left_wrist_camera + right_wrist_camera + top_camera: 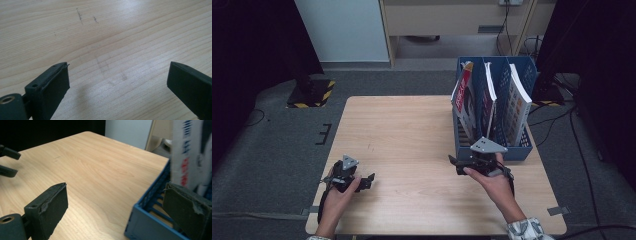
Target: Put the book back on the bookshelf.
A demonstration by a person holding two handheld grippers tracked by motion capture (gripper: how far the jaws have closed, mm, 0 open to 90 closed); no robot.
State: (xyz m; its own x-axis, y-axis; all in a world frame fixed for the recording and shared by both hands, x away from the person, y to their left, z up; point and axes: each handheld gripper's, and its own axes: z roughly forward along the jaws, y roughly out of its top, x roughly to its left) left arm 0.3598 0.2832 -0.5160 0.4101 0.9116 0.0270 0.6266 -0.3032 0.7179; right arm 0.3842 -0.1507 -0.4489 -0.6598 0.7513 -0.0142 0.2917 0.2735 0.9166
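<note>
A blue file rack [518, 151] stands on the right side of the wooden table [407, 130]. It holds three upright books: a red-and-white one [463, 95], a dark one [488, 100] and a white one [518, 102]. My right gripper [453, 163] hovers open just in front of the rack's near left corner, with nothing between its jaws. In the right gripper view, the right gripper [120, 207] has one jaw over the bare table and the other beside the rack [145, 222], below a white book spine [185, 150]. My left gripper [369, 181] stands open over bare wood at the table's near left; the left gripper [117, 82] holds nothing.
Faint scuff marks [80, 16] lie on the wood ahead of the left gripper. The left gripper's jaws [7, 162] appear at the far left of the right gripper view. Grey carpet, cables [557, 117] and a yellow-black stand base [312, 92] surround the table.
</note>
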